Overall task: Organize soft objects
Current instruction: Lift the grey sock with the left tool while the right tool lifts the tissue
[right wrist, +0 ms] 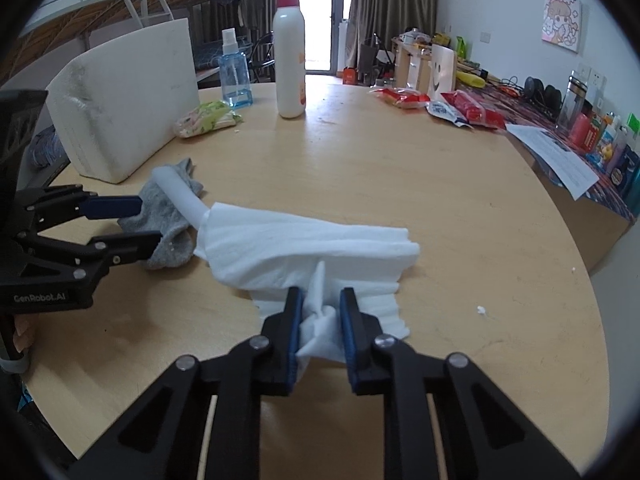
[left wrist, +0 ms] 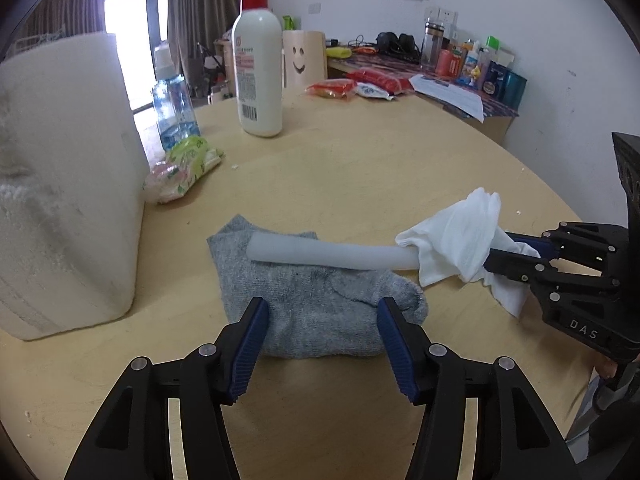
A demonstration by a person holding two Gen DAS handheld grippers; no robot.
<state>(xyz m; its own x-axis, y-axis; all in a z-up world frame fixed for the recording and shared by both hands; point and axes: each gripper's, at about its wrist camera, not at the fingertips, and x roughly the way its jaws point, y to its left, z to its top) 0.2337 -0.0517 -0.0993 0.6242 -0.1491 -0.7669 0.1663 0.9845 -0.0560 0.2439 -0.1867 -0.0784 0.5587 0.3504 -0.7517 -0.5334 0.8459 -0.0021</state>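
A grey sock (left wrist: 312,292) lies flat on the round wooden table (left wrist: 380,168), with a white foam tube (left wrist: 328,254) resting across it. My left gripper (left wrist: 322,312) is open, its blue pads standing over the sock's near edge without squeezing it. A crumpled white tissue (right wrist: 304,240) drapes over the tube's right end (right wrist: 180,192). My right gripper (right wrist: 320,300) is shut on the tissue, a bunched fold pinched between its pads. In the right wrist view the left gripper (right wrist: 148,224) straddles the sock (right wrist: 164,208).
A big white foam block (left wrist: 60,200) stands at the left. Behind it are a small tissue pack (left wrist: 184,168), a blue spray bottle (left wrist: 172,96) and a tall white lotion bottle (left wrist: 260,72). Snack packets (left wrist: 332,89) lie at the table's far edge, before a cluttered side desk.
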